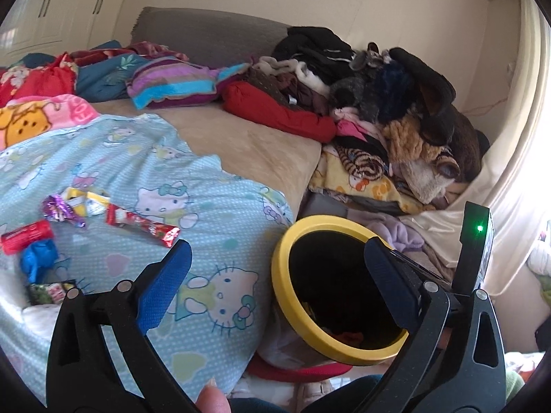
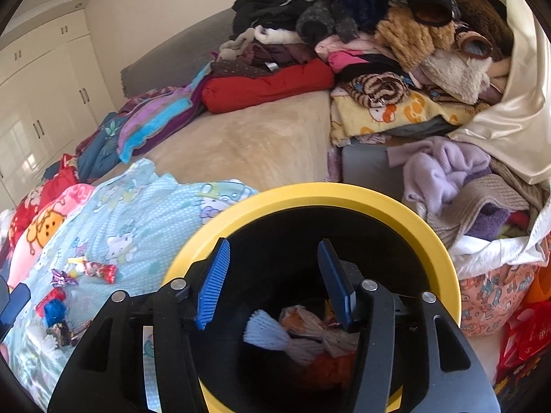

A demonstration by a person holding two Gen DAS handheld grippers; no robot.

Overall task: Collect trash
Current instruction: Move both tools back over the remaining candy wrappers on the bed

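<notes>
Several candy wrappers lie on the light blue cartoon-cat blanket [image 1: 213,213]: a long red one [image 1: 141,223], a purple foil one [image 1: 62,211], a yellow one [image 1: 86,201], a red tube [image 1: 26,239] and a blue scrap [image 1: 38,261]. They show again at the left of the right wrist view [image 2: 100,270]. A black bin with a yellow rim [image 1: 280,275] [image 2: 310,192] stands beside the bed. My left gripper [image 1: 277,244] is wide open and empty, straddling the blanket's edge and the bin. My right gripper [image 2: 274,242] is open and empty over the bin's mouth. Inside lie a white foam net [image 2: 268,334] and crumpled packaging [image 2: 316,337].
A tall heap of clothes and blankets [image 1: 396,103] fills the far right of the bed, on a beige sheet [image 1: 248,137]. More folded fabrics [image 1: 172,82] line the grey headboard. Laundry bags [image 2: 489,292] stand right of the bin. White wardrobes [image 1: 51,17] are at the back left.
</notes>
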